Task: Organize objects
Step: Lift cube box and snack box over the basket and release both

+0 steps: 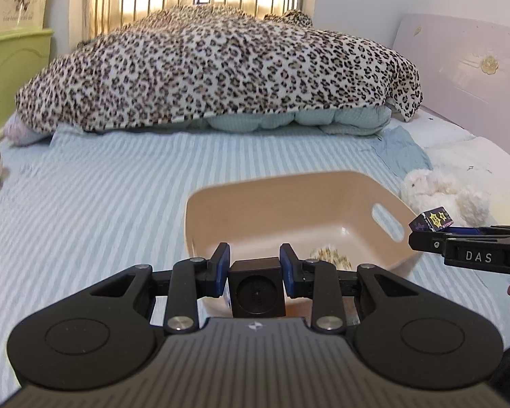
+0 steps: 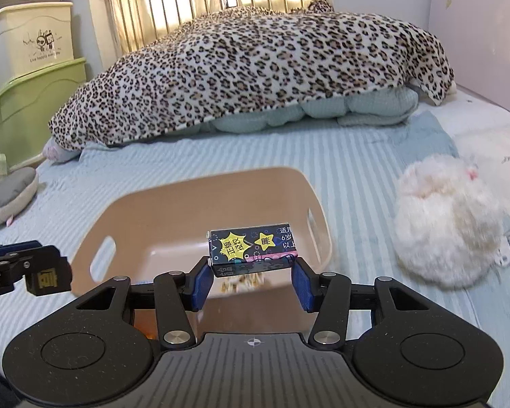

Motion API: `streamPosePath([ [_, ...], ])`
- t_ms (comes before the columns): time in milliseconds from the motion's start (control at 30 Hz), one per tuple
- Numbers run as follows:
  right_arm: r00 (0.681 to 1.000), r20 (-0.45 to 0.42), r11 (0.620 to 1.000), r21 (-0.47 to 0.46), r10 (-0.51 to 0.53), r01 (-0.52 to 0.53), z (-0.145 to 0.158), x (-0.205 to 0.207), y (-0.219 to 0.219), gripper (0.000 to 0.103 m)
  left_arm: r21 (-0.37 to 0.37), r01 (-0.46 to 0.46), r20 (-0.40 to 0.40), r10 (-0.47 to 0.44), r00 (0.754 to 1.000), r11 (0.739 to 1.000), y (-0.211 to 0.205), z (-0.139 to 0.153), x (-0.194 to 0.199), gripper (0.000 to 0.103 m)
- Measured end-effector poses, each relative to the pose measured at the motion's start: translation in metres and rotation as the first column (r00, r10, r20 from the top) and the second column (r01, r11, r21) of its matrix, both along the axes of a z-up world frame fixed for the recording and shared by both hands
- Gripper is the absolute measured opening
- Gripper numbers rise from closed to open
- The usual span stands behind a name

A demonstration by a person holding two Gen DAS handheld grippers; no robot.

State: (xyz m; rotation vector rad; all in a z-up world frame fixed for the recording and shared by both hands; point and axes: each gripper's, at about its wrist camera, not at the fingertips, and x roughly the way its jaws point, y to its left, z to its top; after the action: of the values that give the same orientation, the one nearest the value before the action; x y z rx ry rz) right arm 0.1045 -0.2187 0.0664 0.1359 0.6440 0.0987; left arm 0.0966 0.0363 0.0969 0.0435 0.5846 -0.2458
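Beige basket (image 1: 323, 197) sits on the striped bed sheet (image 1: 102, 197), both grippers above its near rim.
Left gripper (image 1: 256, 270) clamps a black cube (image 1: 256, 285); right gripper (image 2: 253, 280) pinches a dark printed box (image 2: 253, 250); a white plush toy (image 2: 448, 224) lies beside the basket.

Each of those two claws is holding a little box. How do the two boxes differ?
The plain black cube with a round disc on its face, in the left gripper, is unprinted; the dark printed carton with yellow starbursts, in the right gripper, is busy and colourful. The cube is squarish, the carton longer and flatter. Both are clamped above the beige plastic basket.
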Motion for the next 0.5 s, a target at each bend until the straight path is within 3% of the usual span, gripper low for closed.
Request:
streamPosePath([
  [67,1.000,0.001,1.000,-0.006,0.001,-0.001,0.000,0.010,0.001,0.047,0.015,-0.003,0.007,0.003,1.000,1.000,-0.006,-0.002,0.012,0.033],
  [233,1.000,-0.014,0.999,-0.031,0.013,-0.013,-0.008,0.032,0.008,0.047,-0.011,0.000,-0.059,-0.001,0.998,1.000,-0.014,-0.020,0.048,0.033],
  [500,0.995,-0.094,0.996,-0.075,0.041,-0.048,-0.035,0.060,0.023,0.047,0.068,-0.010,-0.131,0.019,0.991,0.998,-0.032,-0.056,0.086,0.033],
])
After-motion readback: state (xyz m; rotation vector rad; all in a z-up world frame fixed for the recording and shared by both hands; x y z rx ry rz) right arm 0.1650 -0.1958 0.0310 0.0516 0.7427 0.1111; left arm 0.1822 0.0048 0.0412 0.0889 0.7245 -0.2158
